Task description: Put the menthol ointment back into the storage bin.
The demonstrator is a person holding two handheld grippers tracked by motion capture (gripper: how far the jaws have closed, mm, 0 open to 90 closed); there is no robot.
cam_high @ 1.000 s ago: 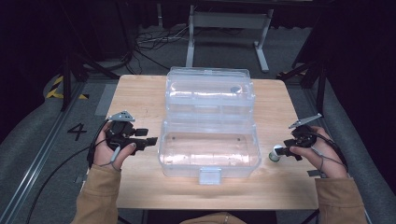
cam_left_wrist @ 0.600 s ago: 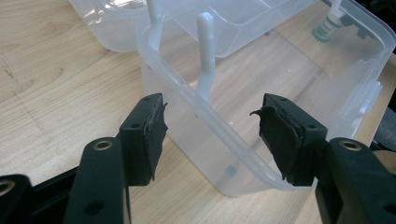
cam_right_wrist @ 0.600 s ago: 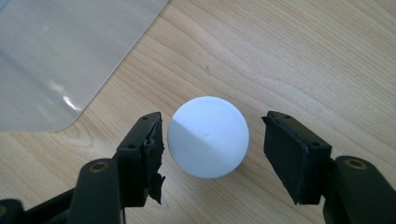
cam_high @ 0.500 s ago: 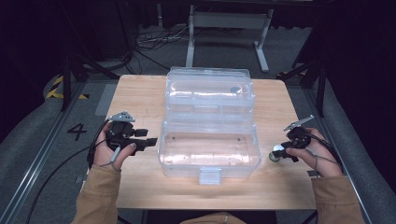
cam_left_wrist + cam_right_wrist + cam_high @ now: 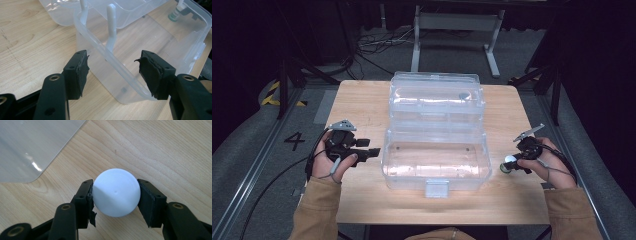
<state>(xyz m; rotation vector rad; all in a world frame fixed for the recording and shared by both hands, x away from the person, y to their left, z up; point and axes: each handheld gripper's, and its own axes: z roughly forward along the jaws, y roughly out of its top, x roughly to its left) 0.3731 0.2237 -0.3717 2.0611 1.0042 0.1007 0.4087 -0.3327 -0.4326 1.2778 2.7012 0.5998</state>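
A clear plastic box [image 5: 437, 160] stands mid-table with its lid [image 5: 437, 97] folded back behind it. My left gripper [image 5: 374, 150] rests at the box's left end. In the left gripper view it [image 5: 113, 72] is open, and the box's near corner [image 5: 117, 75] lies between the jaws. At the table's right a small bottle [image 5: 509, 164] with a white round cap and a green base stands upright. My right gripper [image 5: 115, 195] has just been closing, and both pads now press on the white cap [image 5: 113, 185]. The same bottle [image 5: 176, 12] shows beyond the box in the left gripper view.
A small grey disc [image 5: 463, 95] lies in the lid. The box's white latch [image 5: 436, 188] hangs at its front wall. Bare wood table [image 5: 357, 105] extends left and right of the box. Stand legs and cables [image 5: 377, 42] lie on the floor beyond the table.
The right hand has edged slightly left onto the bottle. The left hand and the box have stayed where they were.
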